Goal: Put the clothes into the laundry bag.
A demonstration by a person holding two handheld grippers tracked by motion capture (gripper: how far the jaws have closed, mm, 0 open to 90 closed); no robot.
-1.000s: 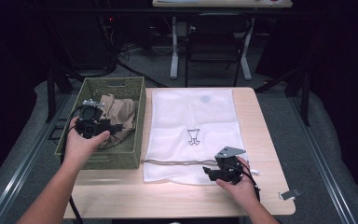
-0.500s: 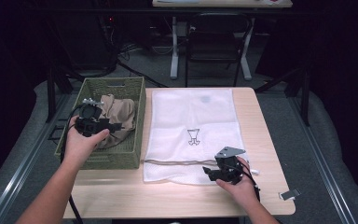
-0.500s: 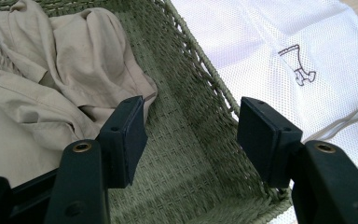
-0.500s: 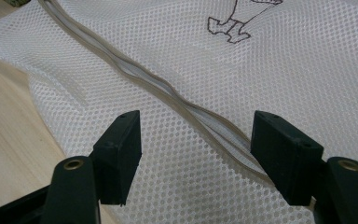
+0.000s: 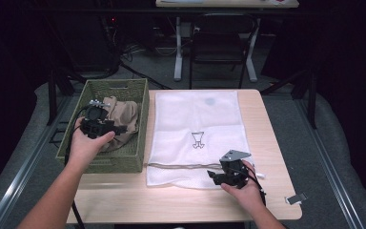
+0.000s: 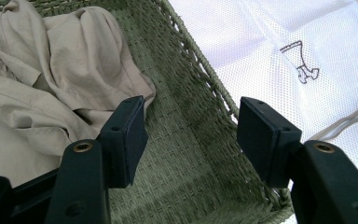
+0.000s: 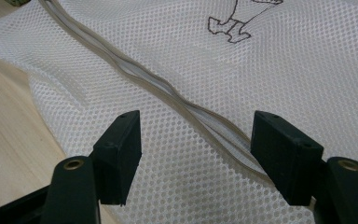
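R gripper [image 5: 219, 175] sits at the near edge of the white mesh bag [image 5: 196, 125], jaws apart over its drawstring hem [image 7: 168, 91], nothing held. L gripper [image 5: 116, 128] hangs w/ jaws apart in the green woven basket [image 5: 138, 112], empty, beside the beige garment [image 6: 51, 79]. Garment looks soft, light, floppy; probably best pinched at a raised fold. Mesh is limp, prob. snaggy; take it by the hem.

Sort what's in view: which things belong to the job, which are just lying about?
In the job: beige cloth, basket, mesh bag, left gripper with jaws open over the basket, right gripper with jaws open over the bag.
Lying about: metal clip, chair.
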